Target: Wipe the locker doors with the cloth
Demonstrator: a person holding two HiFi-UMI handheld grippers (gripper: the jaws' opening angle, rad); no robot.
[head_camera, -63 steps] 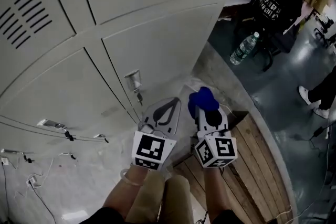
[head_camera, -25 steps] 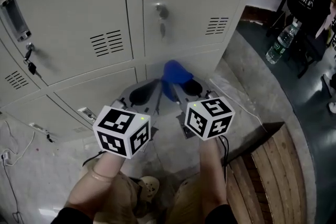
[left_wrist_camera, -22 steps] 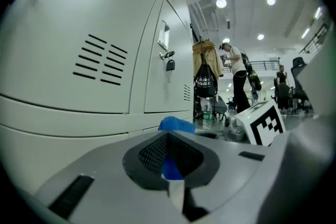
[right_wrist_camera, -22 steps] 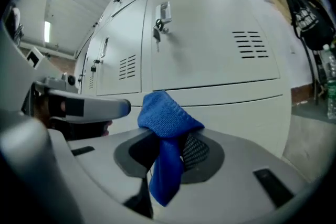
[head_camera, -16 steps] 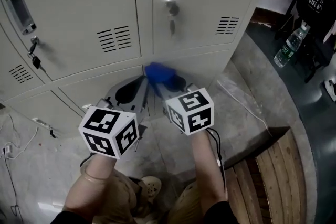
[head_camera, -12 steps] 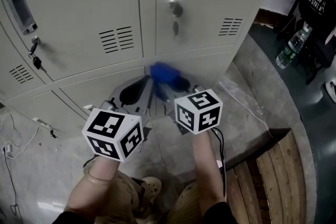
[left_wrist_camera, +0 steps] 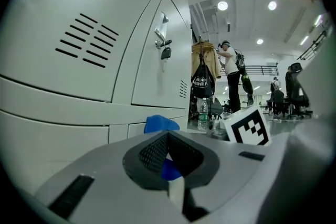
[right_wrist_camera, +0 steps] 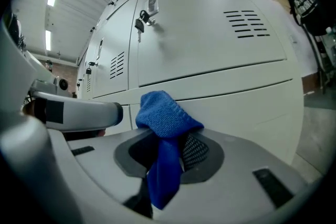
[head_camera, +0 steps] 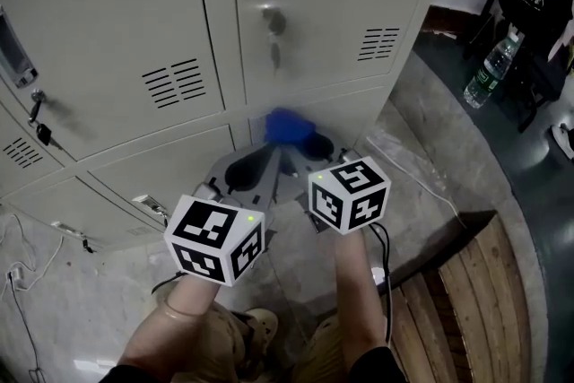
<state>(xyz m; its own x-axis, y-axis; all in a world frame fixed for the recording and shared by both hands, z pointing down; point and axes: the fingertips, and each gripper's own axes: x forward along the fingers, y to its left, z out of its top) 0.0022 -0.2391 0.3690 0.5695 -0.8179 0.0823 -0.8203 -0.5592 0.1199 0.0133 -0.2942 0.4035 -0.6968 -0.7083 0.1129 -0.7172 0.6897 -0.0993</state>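
Head view: the right gripper (head_camera: 305,144) held the blue cloth (head_camera: 288,125) close to the lower door (head_camera: 345,114), just under the seam, and I could not tell if they touched. The left gripper (head_camera: 266,164) sat just beside it.

Left gripper view: jaws together, empty.

Right gripper view: jaws clamped on the cloth.

No door showed wipe marks, so most wiping probably remained.

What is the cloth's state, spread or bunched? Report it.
Bunched. The cloth sits as a wad above the right gripper's jaws, a strip hanging down between them.
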